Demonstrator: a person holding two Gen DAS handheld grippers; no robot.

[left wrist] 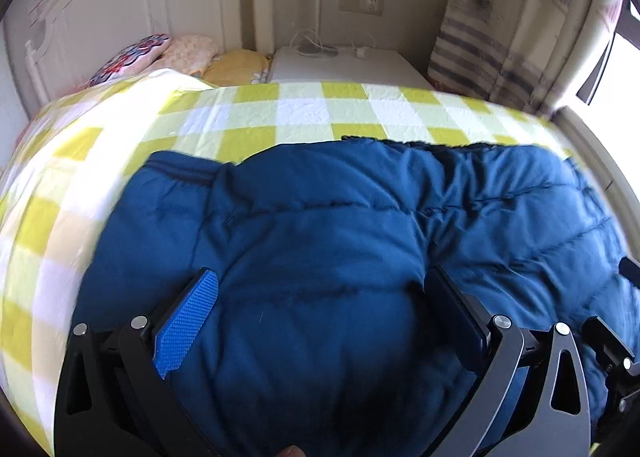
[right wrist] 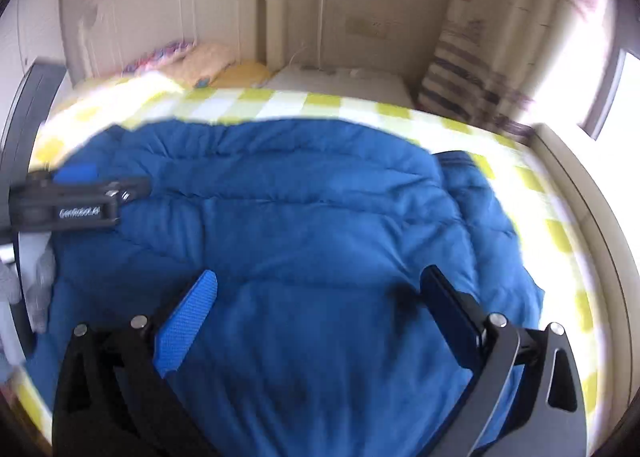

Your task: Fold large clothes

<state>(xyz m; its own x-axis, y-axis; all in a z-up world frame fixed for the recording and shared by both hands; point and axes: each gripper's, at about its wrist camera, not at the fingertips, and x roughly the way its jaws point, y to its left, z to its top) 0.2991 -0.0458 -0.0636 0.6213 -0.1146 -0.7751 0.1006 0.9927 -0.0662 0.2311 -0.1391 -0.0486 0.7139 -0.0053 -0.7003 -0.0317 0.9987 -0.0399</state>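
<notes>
Blue puffer jacket (left wrist: 320, 225) spread on checked bedspread (left wrist: 248, 117), sleeve folded in; left gripper (left wrist: 320, 297) and right gripper (right wrist: 320, 297) both wide open, holding nothing; best pinch hem evenly, lift together.

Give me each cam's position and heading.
Left wrist: on the left gripper, over the jacket, facing the headboard; own fingers open, fingertip at bottom edge.
Right wrist: on the right gripper, same heading; own fingers open, left gripper at left edge.
Shared: jacket, bedspread, headboard, curtain.
</notes>
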